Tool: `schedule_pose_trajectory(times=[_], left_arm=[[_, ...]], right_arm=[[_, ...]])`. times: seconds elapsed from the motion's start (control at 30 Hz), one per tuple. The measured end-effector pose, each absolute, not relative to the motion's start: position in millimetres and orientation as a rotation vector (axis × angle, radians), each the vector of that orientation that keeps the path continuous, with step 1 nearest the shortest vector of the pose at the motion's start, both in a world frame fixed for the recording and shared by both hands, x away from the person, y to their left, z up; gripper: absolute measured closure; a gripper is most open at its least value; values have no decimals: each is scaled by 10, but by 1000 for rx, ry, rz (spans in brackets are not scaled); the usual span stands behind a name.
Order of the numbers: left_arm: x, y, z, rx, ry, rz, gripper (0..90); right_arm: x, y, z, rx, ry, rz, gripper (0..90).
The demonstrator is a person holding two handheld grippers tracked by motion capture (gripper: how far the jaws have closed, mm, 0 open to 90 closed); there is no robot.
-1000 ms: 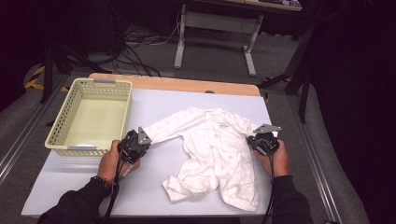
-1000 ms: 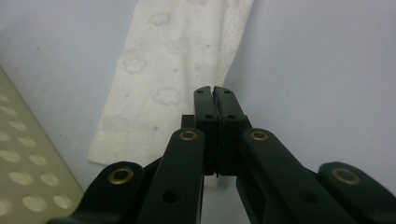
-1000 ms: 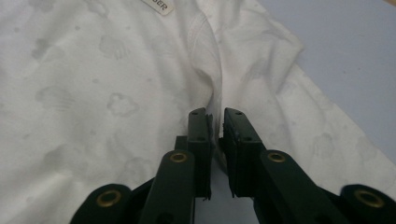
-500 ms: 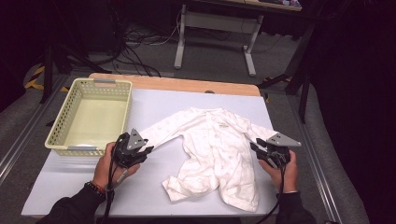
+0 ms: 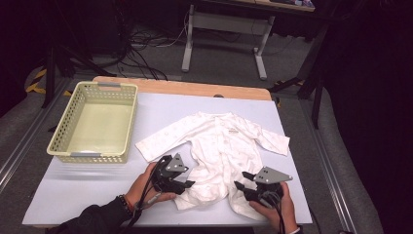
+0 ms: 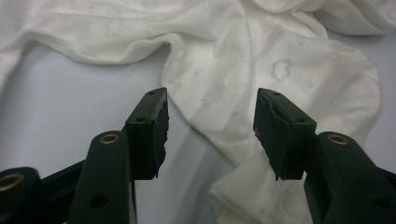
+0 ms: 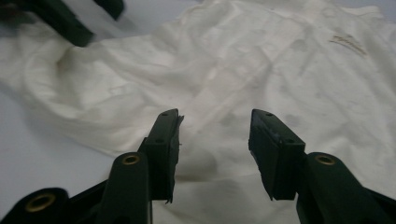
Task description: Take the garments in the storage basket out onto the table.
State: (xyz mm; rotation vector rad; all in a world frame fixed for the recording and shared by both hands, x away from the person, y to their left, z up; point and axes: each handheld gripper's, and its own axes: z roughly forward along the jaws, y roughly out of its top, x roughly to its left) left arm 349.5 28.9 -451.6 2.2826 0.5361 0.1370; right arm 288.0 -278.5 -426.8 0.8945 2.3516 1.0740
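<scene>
A pale table (image 5: 87,190) carries a yellow basket (image 5: 92,124) at left and a white baby garment (image 5: 219,151) spread beside it.

Blurred dark claw (image 7: 65,21), edge-cropped

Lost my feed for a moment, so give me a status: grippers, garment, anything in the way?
Left gripper open, right gripper open, both at the legs of the white baby suit. Suit flat on table, ungripped. Yellow basket off to the left, nothing in the way.
</scene>
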Motion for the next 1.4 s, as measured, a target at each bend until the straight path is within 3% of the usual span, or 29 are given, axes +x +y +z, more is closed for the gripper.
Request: schedule_pose_trajectory(times=[0.13,0.27,0.4,0.43,0.47,0.6,0.9,0.97,1.17,1.4], left_arm=[[3628,240,-4575,2297,614,97,475],[3641,188,-4573,2310,617,149,546],[3607,160,-4561,2348,529,168,722],[3608,155,-4563,2347,515,151,833],[3599,150,-4562,2344,522,132,874],[3561,174,-4556,2351,505,154,884],[3352,662,-4411,2309,546,178,885],[3295,784,-4379,2289,564,198,885],[3199,991,-4328,2235,593,255,866],[2965,982,-4223,2173,477,296,714]], right_arm=[[2743,-2629,-4325,838,2422,1056,515],[2739,-2577,-4402,853,2462,978,542],[2765,-2577,-4441,846,2499,907,661],[2773,-2574,-4457,837,2520,911,718],[2775,-2574,-4460,833,2527,911,749],[2766,-2565,-4443,800,2544,906,813],[2599,-2415,-4274,702,2556,1040,818],[2567,-2360,-4257,696,2558,1071,795],[2537,-2376,-4173,701,2461,1135,592],[2563,-2844,-4092,827,2293,1021,581]])
